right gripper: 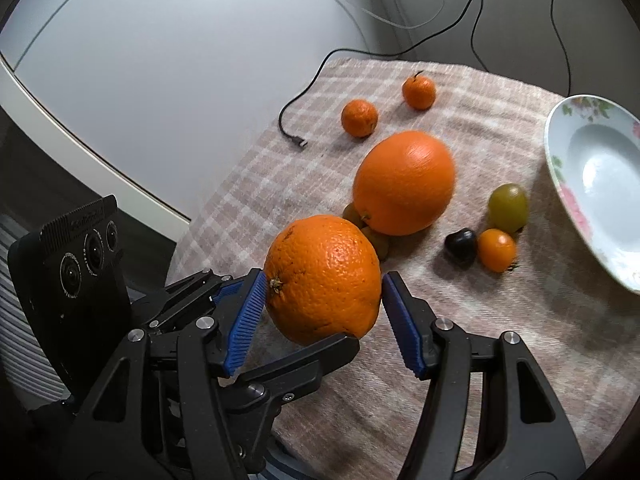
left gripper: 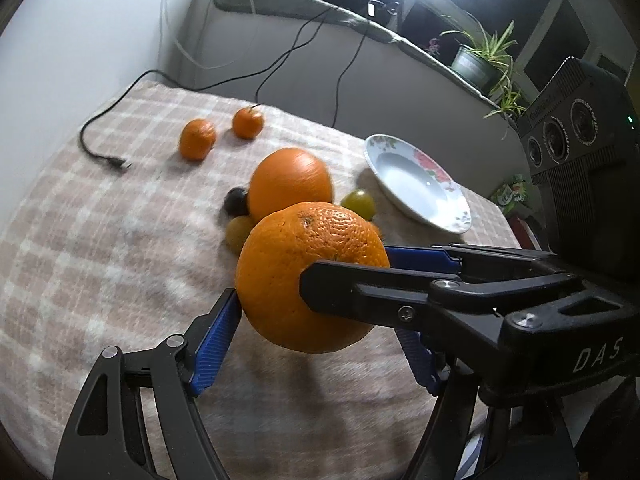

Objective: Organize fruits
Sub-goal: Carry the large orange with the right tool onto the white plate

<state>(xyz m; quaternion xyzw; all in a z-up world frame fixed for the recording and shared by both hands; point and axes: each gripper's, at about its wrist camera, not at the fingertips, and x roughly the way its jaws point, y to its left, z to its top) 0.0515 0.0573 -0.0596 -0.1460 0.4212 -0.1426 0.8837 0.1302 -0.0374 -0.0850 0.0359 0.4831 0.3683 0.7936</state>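
Both grippers clamp 1 orange point(right gripper: 322, 278), lifted off the blanket point(right gripper: 480, 340): left gripper point(left gripper: 320, 312) wide, right gripper point(right gripper: 322, 300) half-open.

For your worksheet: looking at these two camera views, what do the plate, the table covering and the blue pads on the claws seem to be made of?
Plate: probably glazed ceramic; white, glossy, with printed pink flowers on the rim.
Table covering: a soft woven or fleecy fabric, matte and fuzzy, with a beige and white check.
Blue pads: likely rubber or moulded plastic; matte, finely ribbed, fixed on black, hard-looking plastic arms.
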